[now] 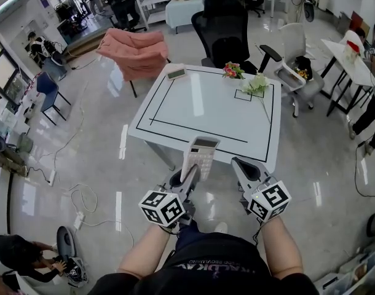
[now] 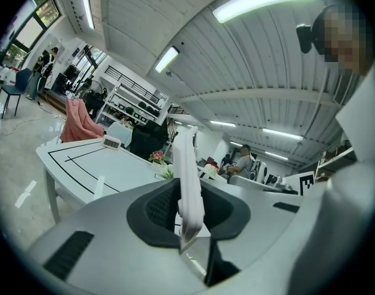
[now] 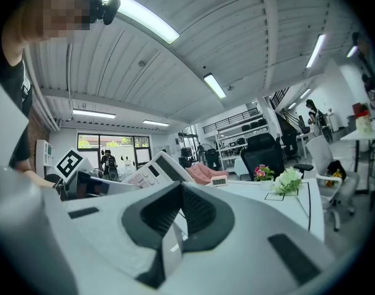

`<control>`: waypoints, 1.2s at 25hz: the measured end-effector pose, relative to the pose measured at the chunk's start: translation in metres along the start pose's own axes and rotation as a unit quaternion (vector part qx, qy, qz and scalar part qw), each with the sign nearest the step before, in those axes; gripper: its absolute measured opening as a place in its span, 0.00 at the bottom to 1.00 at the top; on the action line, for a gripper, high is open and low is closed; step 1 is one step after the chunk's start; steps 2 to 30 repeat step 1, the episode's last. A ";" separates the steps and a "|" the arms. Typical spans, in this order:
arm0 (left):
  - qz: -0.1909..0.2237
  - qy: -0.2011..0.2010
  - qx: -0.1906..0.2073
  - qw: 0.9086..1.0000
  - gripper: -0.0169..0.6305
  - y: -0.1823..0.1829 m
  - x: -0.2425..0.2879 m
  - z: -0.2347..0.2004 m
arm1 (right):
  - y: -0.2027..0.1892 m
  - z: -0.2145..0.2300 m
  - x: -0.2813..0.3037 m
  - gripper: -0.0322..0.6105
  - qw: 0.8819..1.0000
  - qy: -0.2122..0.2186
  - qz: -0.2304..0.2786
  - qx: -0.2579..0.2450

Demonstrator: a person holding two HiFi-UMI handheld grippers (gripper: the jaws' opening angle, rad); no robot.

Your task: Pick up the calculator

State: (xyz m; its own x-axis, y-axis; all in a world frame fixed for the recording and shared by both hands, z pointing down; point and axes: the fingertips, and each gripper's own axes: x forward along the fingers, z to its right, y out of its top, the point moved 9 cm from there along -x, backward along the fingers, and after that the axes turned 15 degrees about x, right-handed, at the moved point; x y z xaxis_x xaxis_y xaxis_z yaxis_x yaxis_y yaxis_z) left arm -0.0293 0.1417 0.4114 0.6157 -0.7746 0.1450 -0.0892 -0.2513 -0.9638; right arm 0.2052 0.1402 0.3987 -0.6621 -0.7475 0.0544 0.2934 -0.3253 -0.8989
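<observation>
The white calculator (image 1: 201, 154) with a dark display is lifted off the white table (image 1: 200, 103) and hangs in front of its near edge. My left gripper (image 1: 190, 174) is shut on its lower end. In the left gripper view the calculator (image 2: 186, 177) stands edge-on between the dark pads of my left gripper (image 2: 186, 212). To its right, my right gripper (image 1: 238, 163) is shut with nothing in it. In the right gripper view the calculator (image 3: 152, 171) shows to the left of my right gripper (image 3: 175, 217), apart from it.
On the table a small white digital clock (image 1: 176, 74) lies at the far left corner, and pink flowers (image 1: 233, 70) and white flowers (image 1: 256, 83) stand at the far right. A pink-draped chair (image 1: 135, 51) and a black office chair (image 1: 224, 29) stand behind the table.
</observation>
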 end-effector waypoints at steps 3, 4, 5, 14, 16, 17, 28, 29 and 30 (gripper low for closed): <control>0.001 0.000 0.000 1.000 0.13 0.000 0.001 0.001 | 0.000 0.001 0.000 0.05 1.000 0.000 0.000 0.000; 0.001 0.000 0.000 1.000 0.13 0.000 0.001 0.001 | 0.000 0.001 0.000 0.05 1.000 0.000 0.000 0.000; 0.001 0.000 0.000 1.000 0.13 0.000 0.001 0.001 | 0.000 0.001 0.000 0.05 1.000 0.000 0.000 0.000; 0.001 0.000 0.000 1.000 0.13 0.000 0.001 0.001 | 0.000 0.001 0.000 0.05 1.000 0.000 0.000 0.000; 0.001 0.000 0.000 1.000 0.13 0.000 0.001 0.001 | 0.000 0.001 0.000 0.05 1.000 0.000 0.000 0.000; 0.001 0.000 0.000 1.000 0.13 0.000 0.001 0.001 | 0.000 0.001 0.000 0.05 1.000 0.000 0.000 0.000; 0.001 0.000 0.000 1.000 0.13 0.000 0.001 0.001 | 0.000 0.001 0.000 0.05 1.000 0.000 0.000 0.000; 0.001 0.000 0.000 1.000 0.13 0.000 0.001 0.001 | 0.000 0.001 0.000 0.05 1.000 0.000 0.000 0.000; 0.001 0.000 0.000 1.000 0.13 0.000 0.001 0.001 | 0.000 0.001 0.000 0.05 1.000 0.000 0.000 0.000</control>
